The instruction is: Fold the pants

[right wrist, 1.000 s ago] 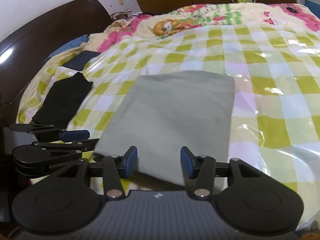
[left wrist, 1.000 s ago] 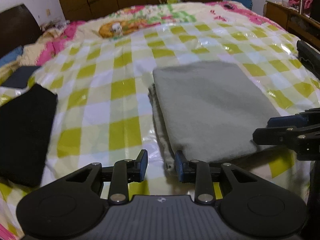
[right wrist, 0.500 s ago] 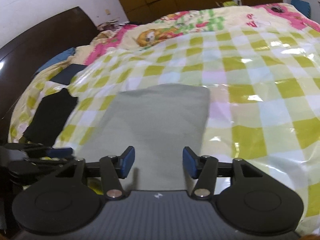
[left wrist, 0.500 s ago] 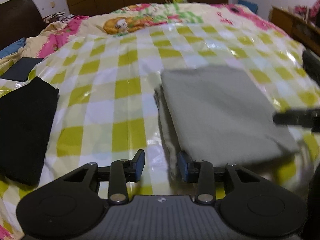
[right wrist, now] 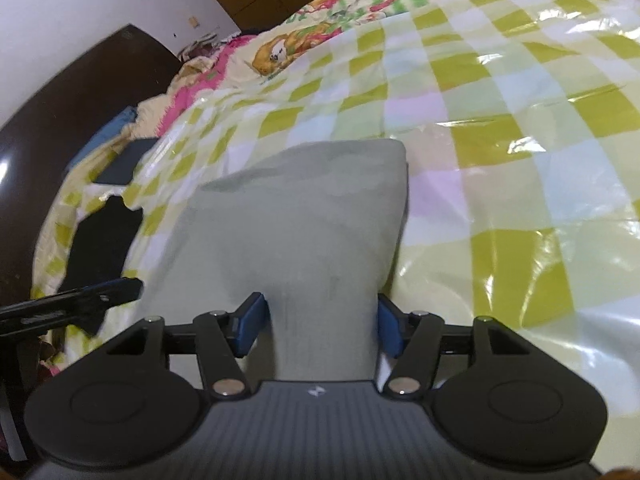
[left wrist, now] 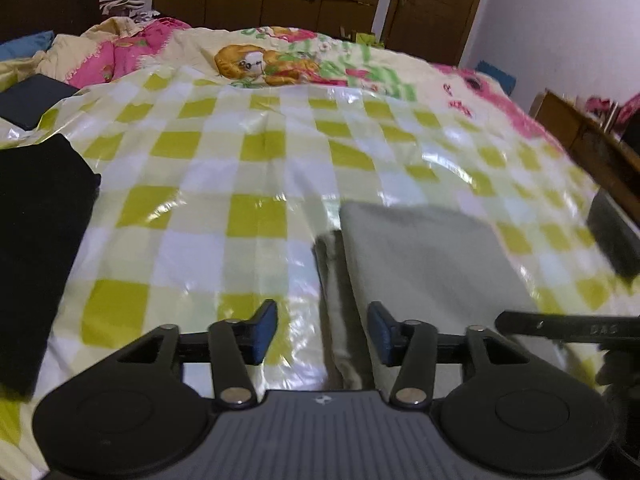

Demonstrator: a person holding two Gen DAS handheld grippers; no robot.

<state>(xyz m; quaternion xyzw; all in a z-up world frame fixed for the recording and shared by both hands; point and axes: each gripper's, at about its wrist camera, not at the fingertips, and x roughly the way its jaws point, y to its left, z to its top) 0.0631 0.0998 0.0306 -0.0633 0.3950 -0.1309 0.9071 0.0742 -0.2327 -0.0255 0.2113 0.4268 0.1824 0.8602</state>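
1. Left wrist view: the left gripper (left wrist: 322,332) has its 2 blue-padded fingers (left wrist: 264,330) spread apart, with nothing between them.
2. The grey pants (left wrist: 424,264) lie folded into a rectangle on the checked sheet (left wrist: 224,184), right of centre; their left edge, where the layers show, runs down between the fingers, below them.
3. A black garment (left wrist: 36,240) lies on the sheet at the left, well apart from the pants.
4. A dark flat thing (left wrist: 32,100) rests near the far left edge, and a cartoon quilt (left wrist: 280,60) covers the far end of the bed.
5. Part of the right gripper (left wrist: 568,328) enters from the right edge, over the near right corner of the pants.
6. Right wrist view: the right gripper (right wrist: 320,328) is likewise spread wide and holds nothing; the near end of the pants (right wrist: 296,232) fills the gap between its fingers (right wrist: 250,326), though I cannot tell if the pads touch the cloth.
7. The pants stretch away from the camera, flat on the sheet (right wrist: 520,152).
8. The black garment (right wrist: 104,240) lies at the left, near the dark headboard (right wrist: 60,112).
9. 1 finger of the left gripper (right wrist: 80,300) reaches in from the left edge, beside the pants.
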